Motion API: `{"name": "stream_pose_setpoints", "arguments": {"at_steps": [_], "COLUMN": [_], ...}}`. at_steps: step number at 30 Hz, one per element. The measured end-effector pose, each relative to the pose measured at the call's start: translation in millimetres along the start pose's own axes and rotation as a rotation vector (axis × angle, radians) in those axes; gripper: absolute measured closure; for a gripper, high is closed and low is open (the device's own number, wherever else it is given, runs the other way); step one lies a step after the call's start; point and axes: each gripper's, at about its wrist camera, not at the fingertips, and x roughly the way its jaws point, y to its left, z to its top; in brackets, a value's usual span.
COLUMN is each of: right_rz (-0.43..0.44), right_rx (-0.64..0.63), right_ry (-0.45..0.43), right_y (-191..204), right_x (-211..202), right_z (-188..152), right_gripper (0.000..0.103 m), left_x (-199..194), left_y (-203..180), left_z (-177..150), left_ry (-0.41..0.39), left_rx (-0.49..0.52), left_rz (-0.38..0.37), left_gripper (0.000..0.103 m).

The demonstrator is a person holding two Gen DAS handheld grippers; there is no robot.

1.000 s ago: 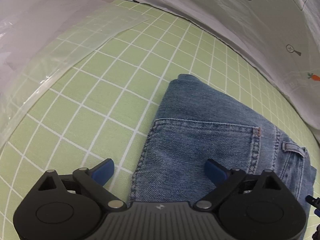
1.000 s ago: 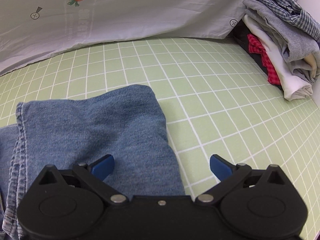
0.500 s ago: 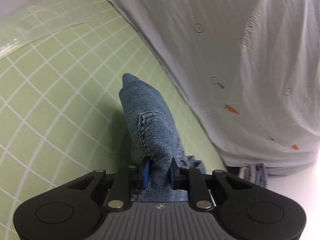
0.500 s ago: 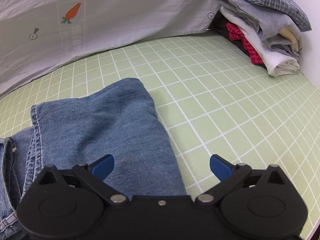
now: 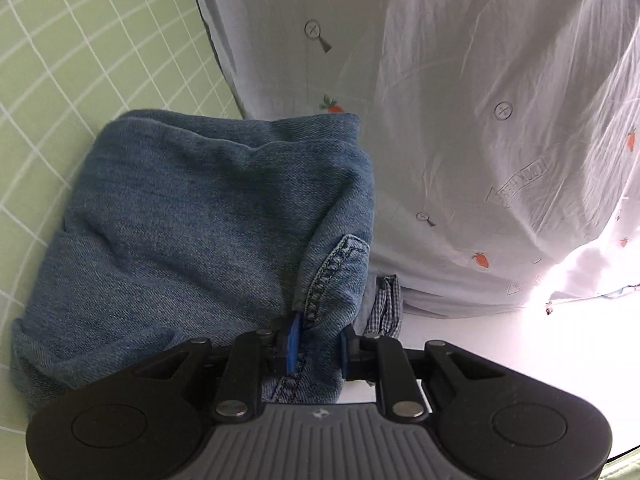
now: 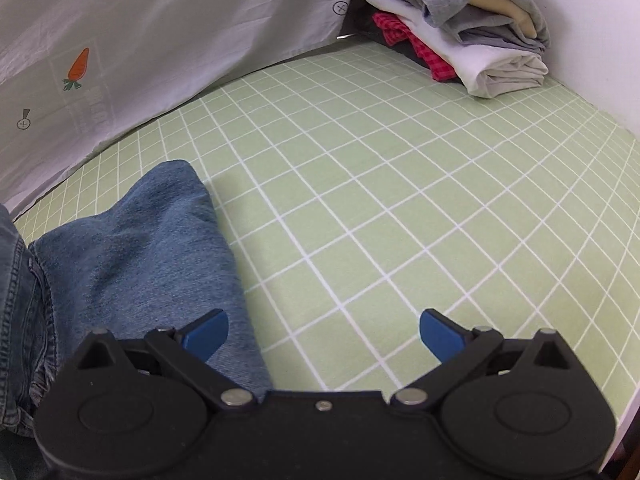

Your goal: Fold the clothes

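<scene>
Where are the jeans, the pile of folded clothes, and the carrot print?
jeans (image 5: 192, 216), left wrist view, middle of the denim.
pile of folded clothes (image 6: 460, 28), right wrist view, grey and white layers.
carrot print (image 6: 78, 66), right wrist view, orange body.

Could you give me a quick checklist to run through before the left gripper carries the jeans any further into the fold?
1. Left gripper shut on the jeans: ok, denim sits between the blue fingers.
2. Bite deep enough: ok, a stitched seam runs through the jaws.
3. Right gripper free to help: ok, open, holding nothing.
4. Right gripper placed over the jeans: not ok, only its left finger is above denim.
5. Green grid sheet ahead free for laying down: ok.
6. Folded clothes stack out of the way: ok, at the far corner.
</scene>
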Motion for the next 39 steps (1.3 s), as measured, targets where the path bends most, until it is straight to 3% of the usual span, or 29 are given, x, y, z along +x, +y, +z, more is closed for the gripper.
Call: {"name": "stream_pose_setpoints", "arguments": {"at_steps": [9, 12, 17, 20, 22, 25, 27, 34, 36, 39], "right_rz": [-0.003, -0.009, -0.015, -0.012, -0.006, 0.002, 0.014, 0.046, 0.073, 0.112], "right_rx": [0.037, 0.041, 0.043, 0.036, 0.02, 0.003, 0.007, -0.023, -0.071, -0.146], "right_ry": [0.045, 0.058, 0.055, 0.044, 0.028, -0.003, -0.026, -0.172, -0.191, -0.138], "right_y": [-20.8, -24.0, -20.6, -13.7, -5.9, 7.8, 19.0, 67.0, 82.4, 99.9], "right_x": [32.2, 40.5, 41.9, 36.4, 29.7, 19.3, 13.4, -15.1, -18.7, -9.1], "right_z": [21.1, 25.0, 26.4, 25.1, 24.5, 25.8, 28.9, 44.2, 46.2, 42.5], "right_gripper": [0.0, 0.0, 0.0, 0.0, 0.0, 0.0, 0.0, 0.0, 0.0, 0.0], "left_x": [103.6, 119.5, 119.6, 110.9, 102.3, 79.5, 61.4, 14.3, 8.6, 13.5], "left_y": [37.3, 55.5, 55.1, 32.0, 11.6, -21.3, -37.0, -25.9, -5.2, 20.1], "left_z": [-14.9, -18.9, -17.2, -13.6, -10.7, -5.6, -0.8, 13.2, 12.6, 6.0], "left_ry": [0.085, 0.074, 0.077, 0.064, 0.05, 0.002, -0.04, -0.143, -0.125, -0.063], "left_rx": [-0.153, -0.219, -0.238, -0.156, -0.074, 0.063, 0.144, 0.29, 0.267, 0.234], "left_rz": [0.104, 0.098, 0.085, 0.106, 0.124, 0.128, 0.197, 0.637, 0.69, 0.722], "left_gripper": [0.083, 0.081, 0.079, 0.062, 0.01, 0.007, 0.007, 0.007, 0.007, 0.007]}}
